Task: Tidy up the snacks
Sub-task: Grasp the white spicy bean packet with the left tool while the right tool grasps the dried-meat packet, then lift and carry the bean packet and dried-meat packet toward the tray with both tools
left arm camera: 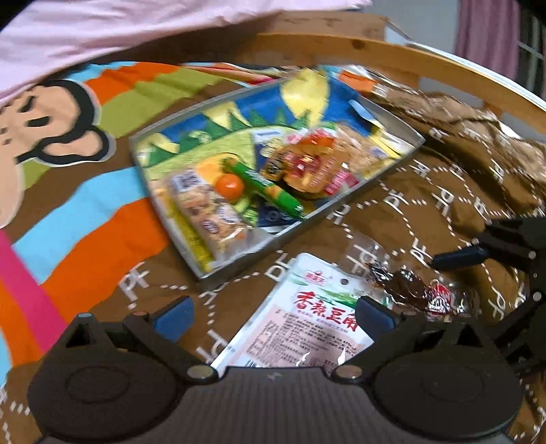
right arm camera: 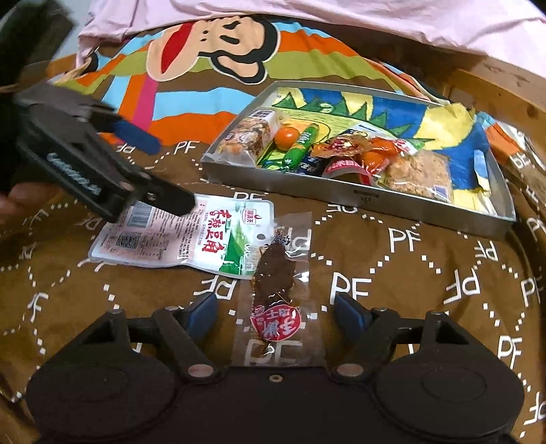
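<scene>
A white snack packet (left arm camera: 300, 328) with red characters lies flat on the brown cloth between the wide-apart blue pads of my left gripper (left arm camera: 273, 317), which is open and does not touch it. To its right lies a clear packet of dark jerky (left arm camera: 409, 288). In the right wrist view that jerky packet (right arm camera: 273, 273) lies between the pads of my open right gripper (right arm camera: 275, 316), untouched. My left gripper (right arm camera: 174, 174) hovers over the white packet (right arm camera: 191, 239). A metal tray (left arm camera: 259, 247) (right arm camera: 341, 194) behind holds several snacks.
A brown bedspread (right arm camera: 392, 273) with white PF letters and a cartoon monkey covers the surface. Pink bedding (left arm camera: 102, 30) lies at the back. A wooden rail (left arm camera: 375, 51) curves behind the tray. One finger (left arm camera: 460, 257) of my right gripper shows at the right.
</scene>
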{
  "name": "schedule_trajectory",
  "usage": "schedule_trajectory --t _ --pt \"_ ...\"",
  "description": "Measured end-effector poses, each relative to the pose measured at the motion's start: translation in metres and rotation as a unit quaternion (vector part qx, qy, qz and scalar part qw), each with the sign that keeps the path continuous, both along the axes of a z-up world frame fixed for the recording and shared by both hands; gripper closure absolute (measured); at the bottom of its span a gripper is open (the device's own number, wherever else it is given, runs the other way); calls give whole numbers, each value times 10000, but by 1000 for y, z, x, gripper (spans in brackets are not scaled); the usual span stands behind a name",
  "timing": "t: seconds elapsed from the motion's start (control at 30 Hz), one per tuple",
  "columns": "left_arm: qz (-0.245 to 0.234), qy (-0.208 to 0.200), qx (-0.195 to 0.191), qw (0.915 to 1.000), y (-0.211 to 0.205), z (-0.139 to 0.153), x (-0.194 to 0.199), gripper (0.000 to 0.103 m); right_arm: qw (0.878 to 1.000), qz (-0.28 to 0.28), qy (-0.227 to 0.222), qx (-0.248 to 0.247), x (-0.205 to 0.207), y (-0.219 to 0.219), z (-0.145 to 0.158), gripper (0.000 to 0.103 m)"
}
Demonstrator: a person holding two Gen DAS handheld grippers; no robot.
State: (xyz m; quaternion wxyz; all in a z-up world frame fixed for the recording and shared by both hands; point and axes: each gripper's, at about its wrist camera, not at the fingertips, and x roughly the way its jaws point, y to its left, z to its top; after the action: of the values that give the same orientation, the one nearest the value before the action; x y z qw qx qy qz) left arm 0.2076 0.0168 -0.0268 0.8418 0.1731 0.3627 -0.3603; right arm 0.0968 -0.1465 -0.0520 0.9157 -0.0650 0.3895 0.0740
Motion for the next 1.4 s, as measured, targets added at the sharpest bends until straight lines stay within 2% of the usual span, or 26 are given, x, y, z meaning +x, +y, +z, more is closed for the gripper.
schedule_trajectory --t 0.2,0.27,0.37,0.43,0.7,0.87,0.97,1.17,1.27,1.4 --pt "-611 516 -194 9966 -6 -10 14 1 9996 190 44 -224 2 3 -2 38" --pt "-791 614 -96 9949 -10 -16 13 1 9994 206 58 -255 3 3 -2 45" --pt "-988 536 268 9933 -15 -25 6 1 9992 221 73 -335 4 3 -1 51" --pt "-1033 507 431 9924 -16 -29 4 1 9991 215 91 -341 5 1 0 51" --pt "-1106 566 524 9909 -19 -27 -2 0 9991 201 130 -340 4 1 -2 51" --pt "-1215 295 976 9873 -34 -32 -12 0 9992 195 155 -306 6 0 -2 52" --pt "-1083 322 1032 9882 -36 -34 -11 1 9991 205 166 -319 6 0 -2 52" --pt "-905 341 996 9903 -34 -28 -11 14 9993 184 169 -292 5 -1 -2 52" --pt "-822 538 832 9917 -32 -25 -10 29 9993 162 177 -274 5 -2 -3 52" --pt "-576 549 838 9933 -34 -23 -17 37 9994 135 180 -246 5 -4 -2 52"
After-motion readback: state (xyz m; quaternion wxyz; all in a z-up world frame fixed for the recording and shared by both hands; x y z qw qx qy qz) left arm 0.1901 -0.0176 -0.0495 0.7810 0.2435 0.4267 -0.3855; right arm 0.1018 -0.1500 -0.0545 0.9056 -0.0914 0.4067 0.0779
